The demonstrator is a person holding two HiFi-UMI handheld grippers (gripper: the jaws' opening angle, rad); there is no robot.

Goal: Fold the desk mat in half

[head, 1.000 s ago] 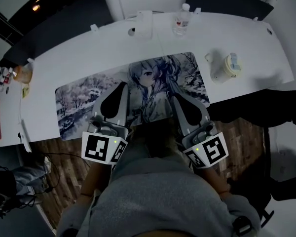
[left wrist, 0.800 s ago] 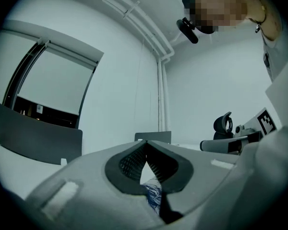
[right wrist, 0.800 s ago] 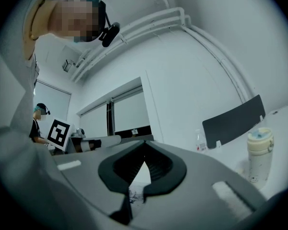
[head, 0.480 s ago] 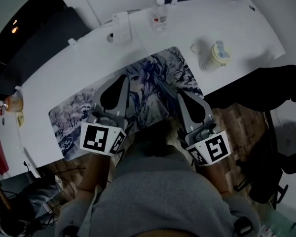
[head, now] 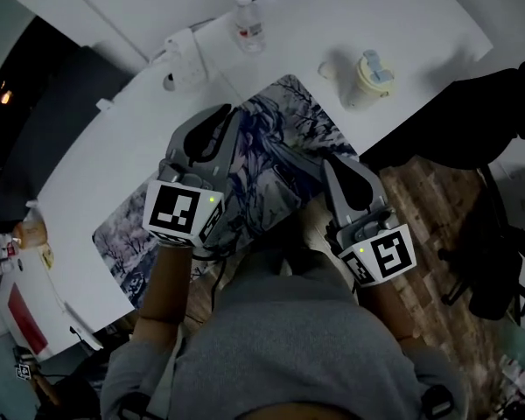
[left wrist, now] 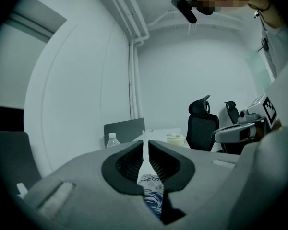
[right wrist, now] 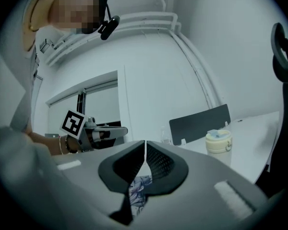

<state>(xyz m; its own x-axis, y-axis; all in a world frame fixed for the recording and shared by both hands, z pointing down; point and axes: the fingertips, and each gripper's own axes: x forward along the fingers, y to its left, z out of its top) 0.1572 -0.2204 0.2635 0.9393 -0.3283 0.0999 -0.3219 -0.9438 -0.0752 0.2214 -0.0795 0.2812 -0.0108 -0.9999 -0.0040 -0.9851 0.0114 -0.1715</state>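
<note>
Desk mat point(head: 271, 160): lies flat and unfolded on the white desk point(head: 114, 147), printed side up. It runs slantwise in the head view, with its near long edge close along the desk's near edge. No corner is lifted.
Left gripper point(head: 220, 116): reaches level over the middle of the mat. Its jaws have just been opening and stand a thin slit apart. Nothing is pressed between them; the print shows only through the gap below.
Right gripper point(head: 339, 163): level at the mat's near edge toward its right end, jaws fully together and empty. The print shows under its throat in the right gripper view.
Why so placed: my reading is an approach. Both tools are low and level so a jaw can slide under an edge, and neither has a hold yet.
Stage: the fold has not begun.
Mat edges: the right short end is free, and the near long edge nearly meets the desk's lip, so I judge it the easier edge to get a jaw under.
Tumbler point(head: 370, 75): near the mat's far right corner, apart from it. It is the likeliest thing to be knocked if that end is swung over.
Water bottle point(head: 249, 24): well beyond the far edge.
White holder point(head: 185, 59): beyond the far edge, near the left gripper's line.
Open room: bare desk past the mat's left end.
</note>
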